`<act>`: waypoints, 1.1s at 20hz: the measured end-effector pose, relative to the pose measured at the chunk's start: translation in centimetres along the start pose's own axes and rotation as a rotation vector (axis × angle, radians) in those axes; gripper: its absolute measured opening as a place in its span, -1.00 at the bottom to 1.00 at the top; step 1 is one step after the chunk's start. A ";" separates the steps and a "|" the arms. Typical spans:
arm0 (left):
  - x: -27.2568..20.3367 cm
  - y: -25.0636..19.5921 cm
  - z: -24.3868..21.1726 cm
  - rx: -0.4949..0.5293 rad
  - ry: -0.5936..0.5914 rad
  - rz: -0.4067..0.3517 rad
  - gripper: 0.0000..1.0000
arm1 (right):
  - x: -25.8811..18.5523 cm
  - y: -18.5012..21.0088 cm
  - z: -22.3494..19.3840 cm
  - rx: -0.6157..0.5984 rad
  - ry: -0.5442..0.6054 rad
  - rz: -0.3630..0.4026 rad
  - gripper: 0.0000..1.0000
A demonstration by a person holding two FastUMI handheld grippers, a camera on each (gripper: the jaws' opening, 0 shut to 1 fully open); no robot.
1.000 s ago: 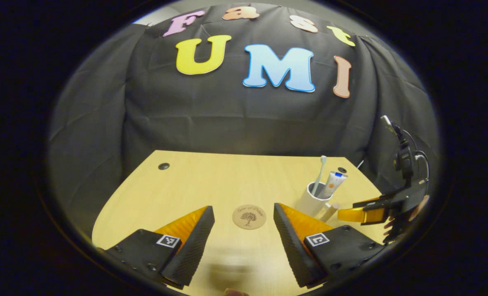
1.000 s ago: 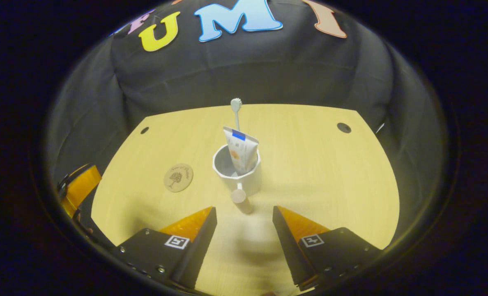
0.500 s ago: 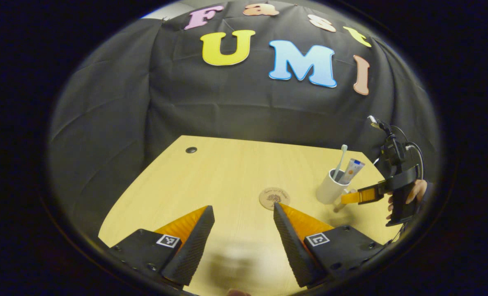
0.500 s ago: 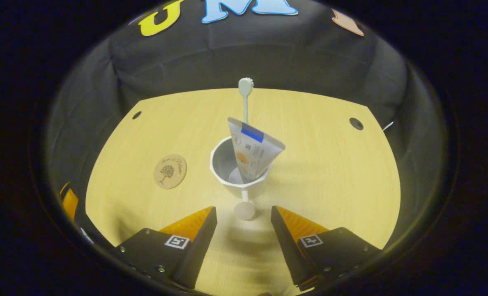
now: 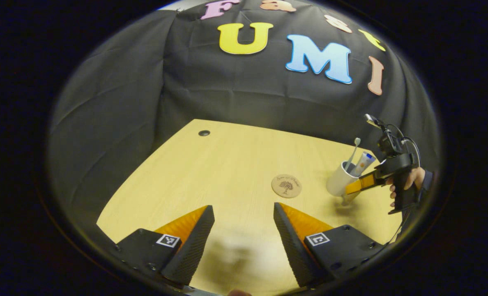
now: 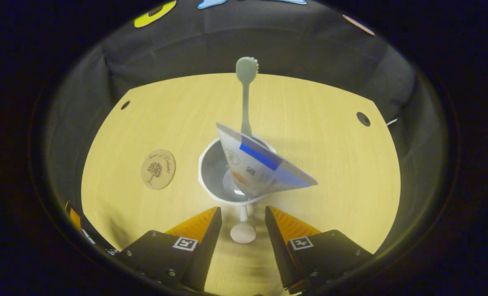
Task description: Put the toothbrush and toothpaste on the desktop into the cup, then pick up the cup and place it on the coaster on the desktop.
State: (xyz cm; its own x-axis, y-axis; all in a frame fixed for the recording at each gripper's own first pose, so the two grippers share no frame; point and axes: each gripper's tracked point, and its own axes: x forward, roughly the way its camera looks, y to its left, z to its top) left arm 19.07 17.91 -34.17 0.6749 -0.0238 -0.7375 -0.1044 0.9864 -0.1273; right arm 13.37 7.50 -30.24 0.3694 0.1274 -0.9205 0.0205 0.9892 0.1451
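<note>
Since a second ago the right claw [image 6: 243, 216] has closed in on the white faceted ceramic cup [image 6: 211, 181], which now looms much larger in the right gripper view, and its jaws have narrowed a little. The cup's handle, a thin white stem ending in a round pale wooden knob [image 6: 242, 233], now lies between the two fingers; they flank the knob closely, but I cannot tell whether they touch it.

The cup stands upright on the pale wooden worktop [image 6: 322, 135]. Inside it the grey-green toothbrush [image 6: 246, 88] stands bristles up, and the white toothpaste tube with a blue band [image 6: 260, 166] leans over the rim, crimped end up.

The round brown wooden coaster with a tree engraved on it [image 6: 158, 169] lies flat on the worktop beside the cup, apart from it.

In the left gripper view the left claw [image 5: 244, 228] hangs wide open above bare worktop [image 5: 211, 172], holding nothing. Farther off, the coaster [image 5: 286, 186] lies ahead, and to its right stands the cup [image 5: 339, 181] with the right claw [image 5: 357, 188] at its handle side, a person's hand [image 5: 408, 181] gripping the tool.
</note>
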 end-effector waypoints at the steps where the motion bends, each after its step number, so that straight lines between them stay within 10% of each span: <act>1: 0.0 0.0 -0.1 0.003 0.003 -0.001 0.91 | 0.4 -0.2 0.4 -0.023 -0.022 -0.026 0.35; 8: 0.7 -0.3 -0.8 0.006 0.040 -0.019 0.92 | 1.5 0.2 0.0 0.018 0.046 -0.027 -0.44; 22: 1.5 -0.5 -1.7 -0.011 0.074 -0.027 0.92 | 0.6 1.3 1.4 -0.025 -0.024 -0.020 -0.60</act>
State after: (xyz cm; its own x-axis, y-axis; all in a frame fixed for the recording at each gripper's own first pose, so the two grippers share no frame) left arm 18.87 17.14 -36.35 0.6220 -0.0626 -0.7805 -0.0956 0.9833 -0.1550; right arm 14.90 8.75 -30.15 0.3913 0.1064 -0.9141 0.0048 0.9930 0.1177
